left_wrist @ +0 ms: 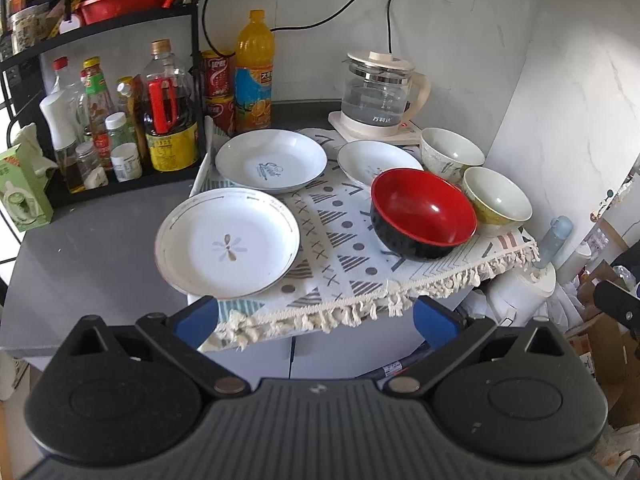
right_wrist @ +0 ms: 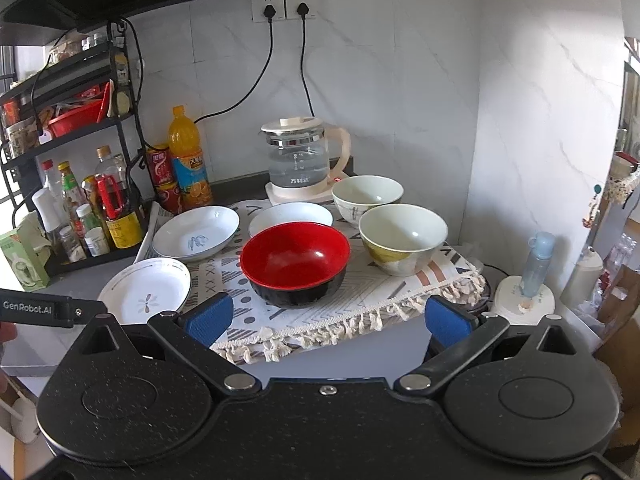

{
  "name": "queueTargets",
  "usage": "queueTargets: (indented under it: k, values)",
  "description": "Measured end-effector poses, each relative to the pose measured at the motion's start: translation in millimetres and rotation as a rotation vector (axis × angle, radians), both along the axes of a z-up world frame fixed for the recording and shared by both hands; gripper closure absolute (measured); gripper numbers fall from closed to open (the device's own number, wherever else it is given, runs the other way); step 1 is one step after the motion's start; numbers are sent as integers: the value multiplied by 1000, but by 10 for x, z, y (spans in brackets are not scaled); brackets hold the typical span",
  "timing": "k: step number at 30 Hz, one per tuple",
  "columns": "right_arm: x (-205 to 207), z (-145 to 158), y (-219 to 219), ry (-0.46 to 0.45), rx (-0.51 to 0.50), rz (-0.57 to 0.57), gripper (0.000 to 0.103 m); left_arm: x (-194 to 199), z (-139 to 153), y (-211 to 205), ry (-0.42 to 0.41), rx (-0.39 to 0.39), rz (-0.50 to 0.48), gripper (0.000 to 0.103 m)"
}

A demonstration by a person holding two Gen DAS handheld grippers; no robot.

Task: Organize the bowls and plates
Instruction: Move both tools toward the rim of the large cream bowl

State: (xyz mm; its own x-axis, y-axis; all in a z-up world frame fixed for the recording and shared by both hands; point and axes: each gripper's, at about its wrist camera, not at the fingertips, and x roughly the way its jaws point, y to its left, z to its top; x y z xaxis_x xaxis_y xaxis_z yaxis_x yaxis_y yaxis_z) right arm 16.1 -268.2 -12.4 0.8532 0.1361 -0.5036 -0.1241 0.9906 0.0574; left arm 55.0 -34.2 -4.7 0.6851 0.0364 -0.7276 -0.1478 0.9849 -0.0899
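Three white plates lie on a patterned cloth (left_wrist: 344, 248): a flower plate (left_wrist: 227, 243) (right_wrist: 146, 295) nearest, a script-marked plate (left_wrist: 271, 160) (right_wrist: 196, 233) behind it, a small plate (left_wrist: 374, 161) (right_wrist: 290, 213) further right. A red-and-black bowl (left_wrist: 423, 213) (right_wrist: 295, 263) stands at front centre, a yellowish bowl (left_wrist: 497, 195) (right_wrist: 402, 238) to its right and a pale patterned bowl (left_wrist: 451, 152) (right_wrist: 367, 196) behind. My left gripper (left_wrist: 316, 318) hangs open before the cloth's fringe, empty. My right gripper (right_wrist: 328, 320) is open too, just short of the red bowl.
A glass kettle (left_wrist: 378, 92) (right_wrist: 300, 160) on its base stands at the back. Left is a black rack (left_wrist: 100, 32) crowded with bottles, cans and an orange drink bottle (left_wrist: 254, 68). A green box (left_wrist: 22, 188) sits on the grey counter. Clutter and a white appliance (right_wrist: 524, 300) lie right, below the table.
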Motion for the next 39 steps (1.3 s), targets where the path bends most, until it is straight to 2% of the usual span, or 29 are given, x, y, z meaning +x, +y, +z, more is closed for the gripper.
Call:
queueTargets:
  k: [7, 22, 28, 35, 39]
  values:
    - [327, -59, -87, 37, 13, 11, 0, 386, -78, -57, 34, 21, -1, 0]
    - [1252, -258, -513, 140, 67, -73, 1, 1553, -246, -399, 92, 3, -57, 1]
    - [1631, -326, -683, 176, 99, -115, 11, 2065, -290, -592, 106, -1, -117, 1]
    - [2021, -469, -858, 236, 152, -171, 28, 2648, -366, -824, 126, -9, -198, 4]
    - [2238, -553, -951, 267, 175, -213, 31, 2945, -422, -956, 137, -17, -246, 8]
